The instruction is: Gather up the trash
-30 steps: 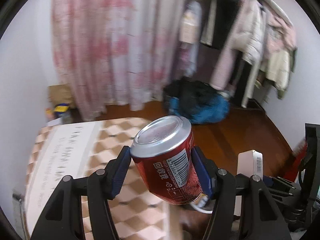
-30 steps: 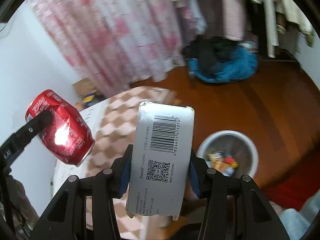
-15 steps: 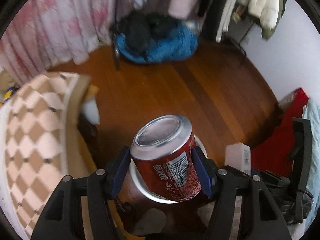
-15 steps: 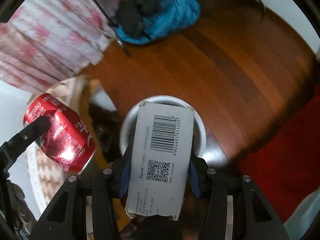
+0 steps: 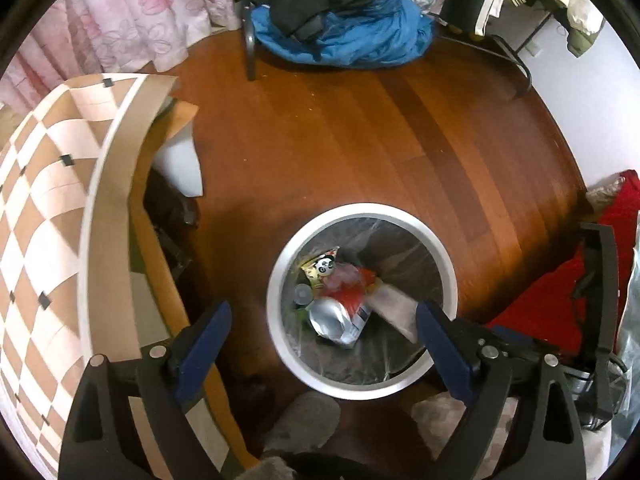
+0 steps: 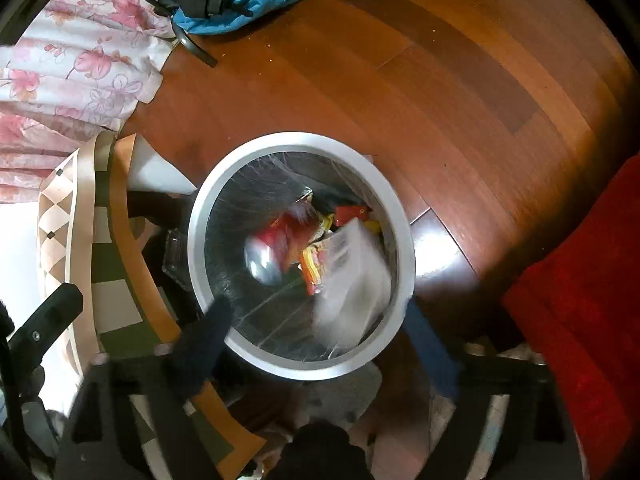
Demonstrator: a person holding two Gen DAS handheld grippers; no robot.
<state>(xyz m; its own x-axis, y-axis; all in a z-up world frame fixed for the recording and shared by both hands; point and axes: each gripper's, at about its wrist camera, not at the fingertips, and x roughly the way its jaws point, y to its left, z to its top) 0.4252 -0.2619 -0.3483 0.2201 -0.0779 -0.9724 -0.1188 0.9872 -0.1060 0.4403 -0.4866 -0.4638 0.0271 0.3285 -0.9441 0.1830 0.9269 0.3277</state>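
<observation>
Bin dead centre under the left wrist camera: a white-rimmed trash bin (image 5: 362, 300) with a clear liner stands on the wooden floor (image 5: 360, 140), and the left gripper (image 5: 322, 338) hangs right above it, both blue pads spread wide and gripping nothing. Down inside, the red can (image 5: 340, 312) lies on its side among wrappers, silver end toward the near-left, long axis running up to the far-right, and the grey carton (image 5: 394, 306) lies flat just beside it, its length slanting from upper left to lower right. A panda-print wrapper (image 5: 322, 266) sits behind the can. The checkered table (image 5: 48, 200) fills the left, a blue heap of clothes (image 5: 352, 36) the far side. Over to the right wrist camera, looking straight down the same bin (image 6: 300, 364): the right gripper (image 6: 320, 336) is smeared with blur, fingers splayed apart, empty. The can (image 6: 272, 248) is a blurred streak, shiny end lower left, the carton (image 6: 352, 276) blurred too, long axis running near to far on the right side. Floral curtain (image 6: 80, 64) upper left, red cloth (image 6: 580, 300) on the right.
</observation>
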